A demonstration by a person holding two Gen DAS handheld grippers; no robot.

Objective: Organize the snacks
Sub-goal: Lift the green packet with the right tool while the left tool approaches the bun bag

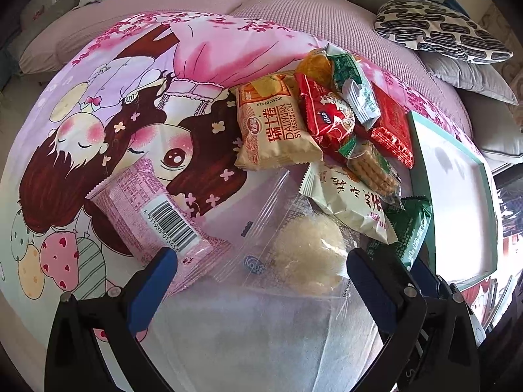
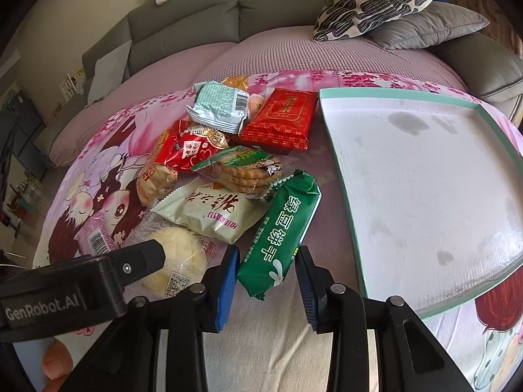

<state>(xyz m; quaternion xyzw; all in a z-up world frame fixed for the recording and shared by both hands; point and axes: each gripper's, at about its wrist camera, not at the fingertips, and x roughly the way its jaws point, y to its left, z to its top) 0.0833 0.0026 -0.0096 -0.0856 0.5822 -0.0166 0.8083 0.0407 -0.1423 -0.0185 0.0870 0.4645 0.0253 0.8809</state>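
— Green pack (image 2: 281, 232) sits between the right tongs (image 2: 266, 269), jaws parted, not gripping yet. Box (image 2: 340, 176) lies just right of it on the bed.
— Left tongs (image 1: 261, 261)?
— Spread wide over the clear bun bag (image 1: 294, 248) — holding nothing.
— Tip?
— Probably clamp mid-pack, lightly — biscuits crush; lift clear of the pile before swinging right.
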